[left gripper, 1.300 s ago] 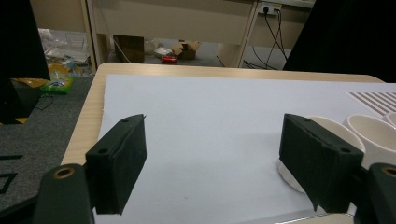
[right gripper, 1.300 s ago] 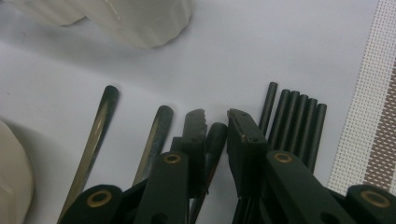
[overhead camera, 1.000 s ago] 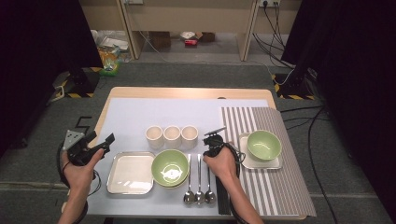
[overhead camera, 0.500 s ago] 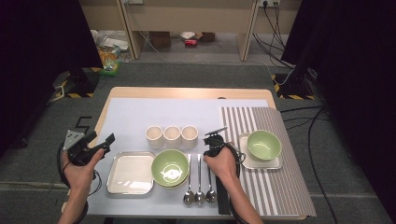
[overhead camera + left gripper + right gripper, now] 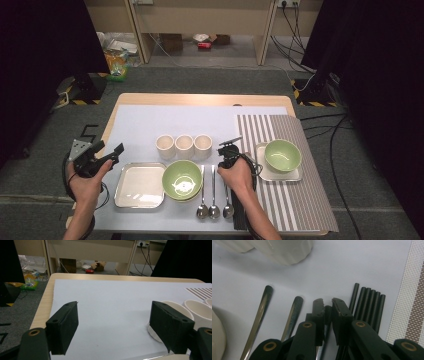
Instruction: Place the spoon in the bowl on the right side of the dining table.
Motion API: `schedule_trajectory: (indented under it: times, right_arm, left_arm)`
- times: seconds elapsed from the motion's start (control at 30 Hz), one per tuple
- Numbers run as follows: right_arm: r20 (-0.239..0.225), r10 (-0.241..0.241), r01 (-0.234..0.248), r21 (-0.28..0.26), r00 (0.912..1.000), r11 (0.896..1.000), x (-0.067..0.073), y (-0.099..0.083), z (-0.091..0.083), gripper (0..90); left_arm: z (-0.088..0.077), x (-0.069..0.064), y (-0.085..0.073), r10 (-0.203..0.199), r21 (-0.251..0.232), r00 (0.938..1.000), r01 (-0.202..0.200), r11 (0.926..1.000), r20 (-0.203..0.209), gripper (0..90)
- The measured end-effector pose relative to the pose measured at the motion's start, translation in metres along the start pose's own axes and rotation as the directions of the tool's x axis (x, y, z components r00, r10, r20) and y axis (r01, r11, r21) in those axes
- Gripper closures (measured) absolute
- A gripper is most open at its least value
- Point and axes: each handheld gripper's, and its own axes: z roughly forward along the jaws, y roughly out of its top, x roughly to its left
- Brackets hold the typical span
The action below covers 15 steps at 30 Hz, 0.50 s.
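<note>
The right gripper (image 5: 327, 305) has just been closing and now clamps the third spoon's handle (image 5: 327, 312), ready, I judge, to lift it while the left gripper (image 5: 113, 325) stands open

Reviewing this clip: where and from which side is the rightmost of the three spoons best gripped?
Probably the far end of the handle of the rightmost spoon, from straight above, jaws across its narrow width: it lies flat, with the middle spoon and black chopsticks close on either side. The right gripper has just been closing its jaws there, the handle between them.
</note>
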Motion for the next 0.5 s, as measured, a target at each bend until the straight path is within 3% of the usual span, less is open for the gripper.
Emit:
schedule_trajectory:
  times: [0.5]
  right_arm:
    - [-0.037,0.065,-0.065,-0.008,0.9972,0.998,-0.0082,-0.0003,-0.0003,90.0]
  left_arm:
    - [0.0004,0.001,-0.0003,-0.002,0.002,1.0,0.002,1.0,-0.003,22.3]
